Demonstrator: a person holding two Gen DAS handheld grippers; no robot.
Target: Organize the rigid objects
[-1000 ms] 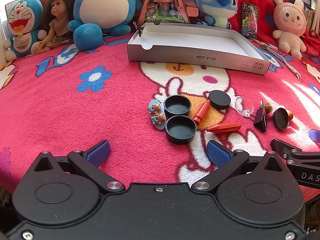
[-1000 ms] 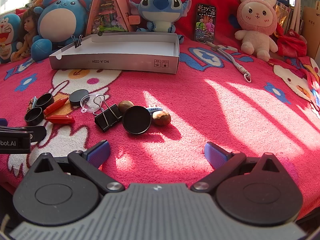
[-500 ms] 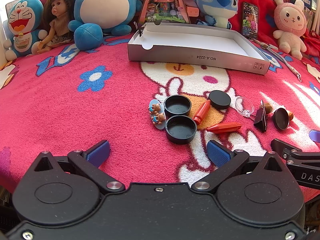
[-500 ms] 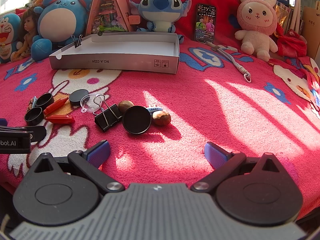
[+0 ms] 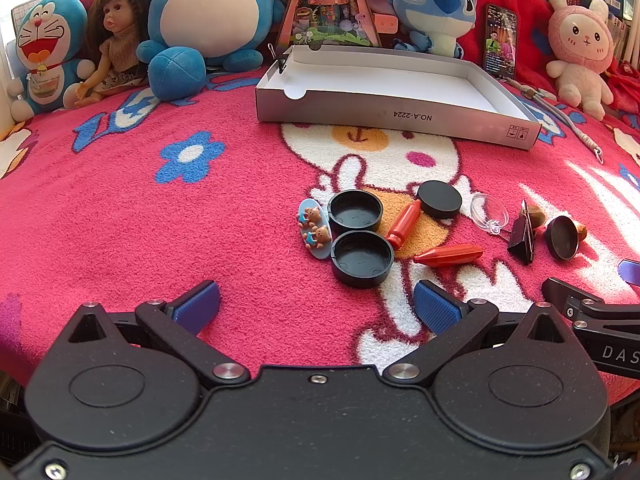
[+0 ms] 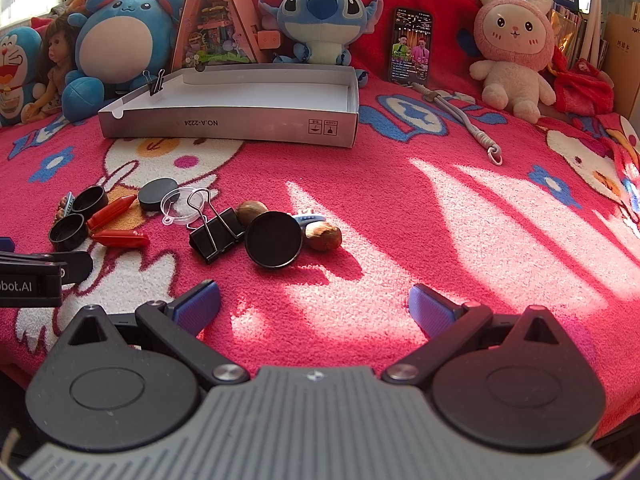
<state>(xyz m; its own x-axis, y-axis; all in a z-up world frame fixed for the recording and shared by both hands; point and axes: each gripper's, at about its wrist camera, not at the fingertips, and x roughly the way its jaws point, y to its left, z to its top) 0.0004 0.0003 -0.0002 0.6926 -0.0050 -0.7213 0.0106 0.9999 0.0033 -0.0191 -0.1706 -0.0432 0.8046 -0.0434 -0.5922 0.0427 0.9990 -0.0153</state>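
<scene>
Small rigid items lie scattered on a pink blanket: two black round lids [image 5: 362,258] [image 5: 355,212], a flat black disc [image 5: 439,199], two red crayon-like pieces [image 5: 448,255], a blue bear clip [image 5: 314,228], a clear plastic lid [image 5: 489,213], a black binder clip [image 6: 217,234], a tilted black lid [image 6: 274,239] and two nuts [image 6: 324,237]. A shallow grey cardboard box [image 5: 396,111] sits behind them, empty inside. My left gripper [image 5: 316,307] is open, just short of the nearest black lid. My right gripper [image 6: 314,307] is open, in front of the tilted lid.
Plush toys, a doll [image 5: 116,48], a triangular toy house [image 6: 212,20] and a phone [image 6: 412,46] line the back. A binder clip [image 6: 156,82] is fixed on the box's left rim. A grey cord [image 6: 460,116] lies at the right. Bright sun patches cover the blanket's right side.
</scene>
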